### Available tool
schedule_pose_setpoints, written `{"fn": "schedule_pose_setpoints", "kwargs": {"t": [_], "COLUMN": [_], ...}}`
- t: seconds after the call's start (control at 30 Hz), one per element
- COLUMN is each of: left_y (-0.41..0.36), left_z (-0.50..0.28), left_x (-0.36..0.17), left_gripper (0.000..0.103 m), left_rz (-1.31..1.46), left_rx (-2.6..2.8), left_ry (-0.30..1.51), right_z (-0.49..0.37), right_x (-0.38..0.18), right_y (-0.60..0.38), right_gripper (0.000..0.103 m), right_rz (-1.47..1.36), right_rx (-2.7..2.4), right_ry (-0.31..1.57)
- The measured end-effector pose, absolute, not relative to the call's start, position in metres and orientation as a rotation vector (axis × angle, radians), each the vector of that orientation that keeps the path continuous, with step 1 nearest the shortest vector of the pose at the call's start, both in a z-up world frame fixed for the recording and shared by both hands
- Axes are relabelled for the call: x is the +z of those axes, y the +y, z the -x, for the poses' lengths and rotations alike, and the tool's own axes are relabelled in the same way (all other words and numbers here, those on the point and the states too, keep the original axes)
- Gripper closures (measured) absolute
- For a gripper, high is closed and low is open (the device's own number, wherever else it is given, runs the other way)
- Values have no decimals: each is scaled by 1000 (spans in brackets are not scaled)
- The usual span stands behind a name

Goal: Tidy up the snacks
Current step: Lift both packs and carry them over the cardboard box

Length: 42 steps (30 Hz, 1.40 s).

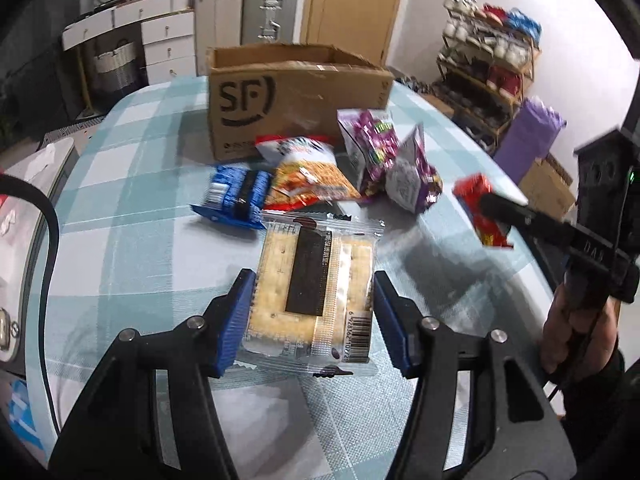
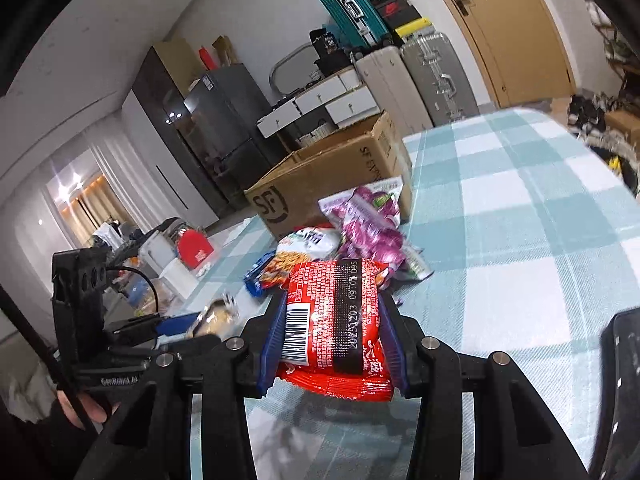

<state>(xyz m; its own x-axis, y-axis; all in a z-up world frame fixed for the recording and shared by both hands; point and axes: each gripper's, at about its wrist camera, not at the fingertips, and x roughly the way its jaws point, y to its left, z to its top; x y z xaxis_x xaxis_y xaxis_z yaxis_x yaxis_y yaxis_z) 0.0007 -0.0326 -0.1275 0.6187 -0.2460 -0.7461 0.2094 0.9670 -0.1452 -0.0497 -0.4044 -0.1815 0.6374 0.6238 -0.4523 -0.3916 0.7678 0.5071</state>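
Two grippers each pinch one snack: the left gripper [image 1: 310, 316] clamps one cracker packet [image 1: 316, 284], the right gripper [image 2: 332, 344] one red packet [image 2: 340, 320]. Four more packets lie on the checked table [image 1: 132, 208] before one open cardboard box [image 1: 296, 96]: one blue packet [image 1: 236, 194], one orange bag [image 1: 308, 176], two purple bags [image 1: 372, 144].

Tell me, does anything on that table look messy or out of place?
Yes: several snack packets lie jumbled in front of the cardboard box, not inside it. One purple packet stands tipped on its edge. Nothing looks spilled or torn.

Checked table [image 1: 132, 184]: box [image 1: 296, 96], snack packets [image 1: 312, 176].
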Motion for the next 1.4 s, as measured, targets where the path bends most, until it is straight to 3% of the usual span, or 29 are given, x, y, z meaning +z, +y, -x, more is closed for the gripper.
{"fn": "schedule_pose_setpoints", "kwargs": {"t": [0.23,0.9,1.4], "left_y": [-14,13,24], "left_z": [8,12,-76], "left_x": [-97,13,88], "left_gripper": [47,47,47], "left_rz": [124,158,71], "left_rx": [-231,-284,-261], "left_ry": [799,621,605], "right_z": [55,37,-30], "right_x": [-168,-14,61], "right_y": [-404,-361,-334], "right_gripper": [58,58,58], "right_rz": [-408,-338,-297], "right_rx": [602,734,761], "right_ry": [664,543,466]}}
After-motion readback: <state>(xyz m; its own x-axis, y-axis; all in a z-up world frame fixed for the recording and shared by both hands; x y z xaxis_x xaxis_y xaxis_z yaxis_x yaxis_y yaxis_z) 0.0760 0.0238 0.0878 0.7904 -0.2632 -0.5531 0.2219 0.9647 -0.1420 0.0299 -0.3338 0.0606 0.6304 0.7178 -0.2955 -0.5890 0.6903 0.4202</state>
